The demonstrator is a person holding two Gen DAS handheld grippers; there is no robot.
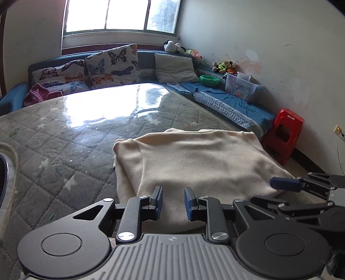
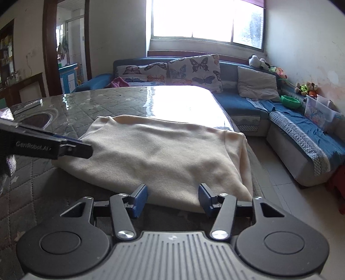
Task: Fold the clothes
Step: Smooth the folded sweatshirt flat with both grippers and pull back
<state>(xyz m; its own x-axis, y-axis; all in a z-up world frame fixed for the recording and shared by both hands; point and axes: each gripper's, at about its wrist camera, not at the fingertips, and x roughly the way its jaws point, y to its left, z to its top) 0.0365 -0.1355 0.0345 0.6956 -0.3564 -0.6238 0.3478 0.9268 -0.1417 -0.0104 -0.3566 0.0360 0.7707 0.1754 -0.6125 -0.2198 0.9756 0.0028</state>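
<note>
We held both claws, left (image 1: pixel 173 201) and right (image 2: pixel 172 199), spread and empty at the cloth (image 1: pixel 194 159) by the counter's (image 1: pixel 64 129) near edge

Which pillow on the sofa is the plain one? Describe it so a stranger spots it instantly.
Find the blue sofa under the window. Two butterfly pillows lean on its back; right of them, by the corner, sits the grey pillow, the only unpatterned one.
</note>
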